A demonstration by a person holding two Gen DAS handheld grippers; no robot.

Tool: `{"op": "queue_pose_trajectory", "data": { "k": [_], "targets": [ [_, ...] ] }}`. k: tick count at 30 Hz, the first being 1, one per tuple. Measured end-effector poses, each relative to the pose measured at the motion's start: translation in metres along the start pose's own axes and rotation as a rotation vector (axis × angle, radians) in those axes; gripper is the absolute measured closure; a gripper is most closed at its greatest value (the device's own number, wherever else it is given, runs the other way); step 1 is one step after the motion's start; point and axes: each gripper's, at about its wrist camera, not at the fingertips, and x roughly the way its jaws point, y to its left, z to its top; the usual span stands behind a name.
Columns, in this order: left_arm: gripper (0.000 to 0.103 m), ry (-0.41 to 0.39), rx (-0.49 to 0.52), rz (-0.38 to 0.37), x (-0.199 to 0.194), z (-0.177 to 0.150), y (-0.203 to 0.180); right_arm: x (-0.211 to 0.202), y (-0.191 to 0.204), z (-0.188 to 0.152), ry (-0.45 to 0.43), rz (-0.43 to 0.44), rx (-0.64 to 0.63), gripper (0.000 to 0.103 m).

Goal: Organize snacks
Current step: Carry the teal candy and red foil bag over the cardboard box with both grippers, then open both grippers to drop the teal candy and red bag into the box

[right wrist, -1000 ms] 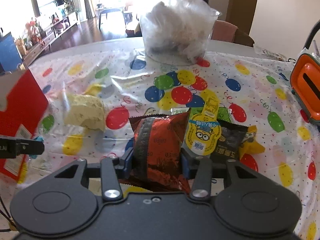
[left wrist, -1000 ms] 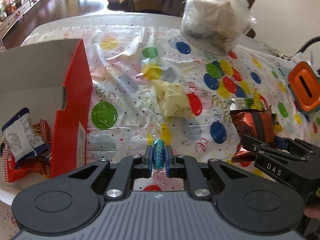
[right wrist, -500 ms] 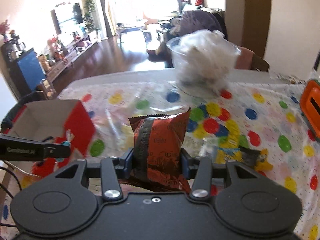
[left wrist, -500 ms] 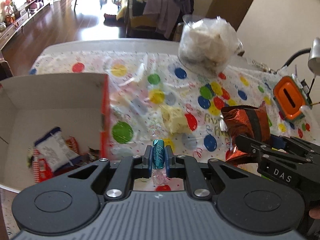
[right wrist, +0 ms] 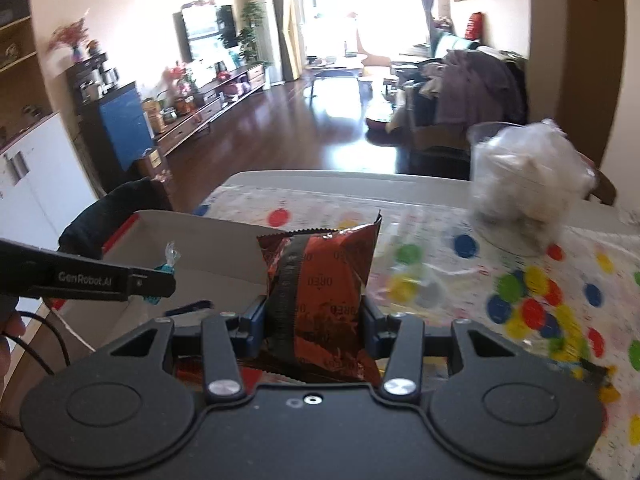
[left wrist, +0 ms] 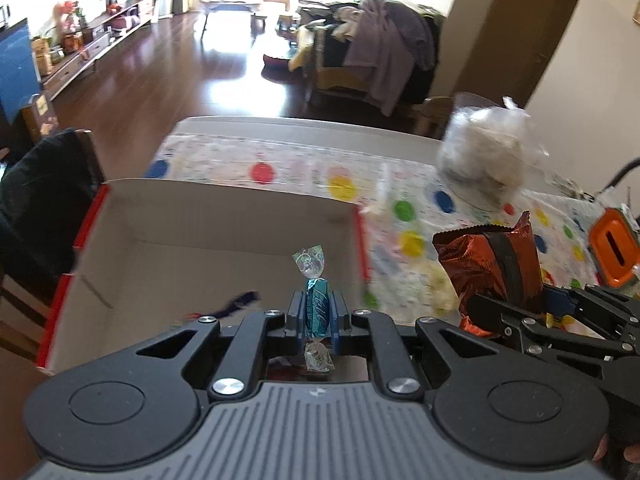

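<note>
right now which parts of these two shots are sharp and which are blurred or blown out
Left wrist view: the teal wrapped candy in the left claw is sharp, the cardboard box and tablecloth smear, the far window glares white. Right wrist view: the Oreo packet is crisp, the clear tub smears.

White lettering "GenRobot.AI" runs along the side of the left gripper, seen from the right wrist view. The red-brown foil snack packet held between the right gripper fingers carries the brand word "OREO", printed upside down and repeated at several places on its face. The teal candy wrapper in the left wrist view bears cursive white script, too small and blurred to be read.
</note>
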Motion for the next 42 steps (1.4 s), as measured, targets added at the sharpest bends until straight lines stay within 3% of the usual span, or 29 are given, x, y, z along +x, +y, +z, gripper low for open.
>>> {"op": "queue_pose_trajectory", "data": {
  "k": [16,27,36,38,42],
  "targets": [
    [0.091,0.083,-0.006,0.146,0.041,-0.003,0.095,0.085,0.077,0.006,0.132,0.080,-0.091,0.058],
    [0.091,0.139,0.100,0.184,0.067,-0.004,0.096,0.125,0.097,0.002,0.227,0.096,-0.126,0.058],
    [0.091,0.170,0.111,0.198,0.072,-0.001,0.093,0.123,0.099,-0.001,0.252,0.106,-0.119,0.057],
    [0.091,0.168,0.106,0.196,0.071,0.000,0.093,0.120,0.097,0.000,0.252,0.109,-0.112,0.055],
    [0.091,0.175,0.097,0.185,0.070,-0.003,0.091,0.113,0.095,0.000,0.238,0.103,-0.112,0.035]
  ]
}}
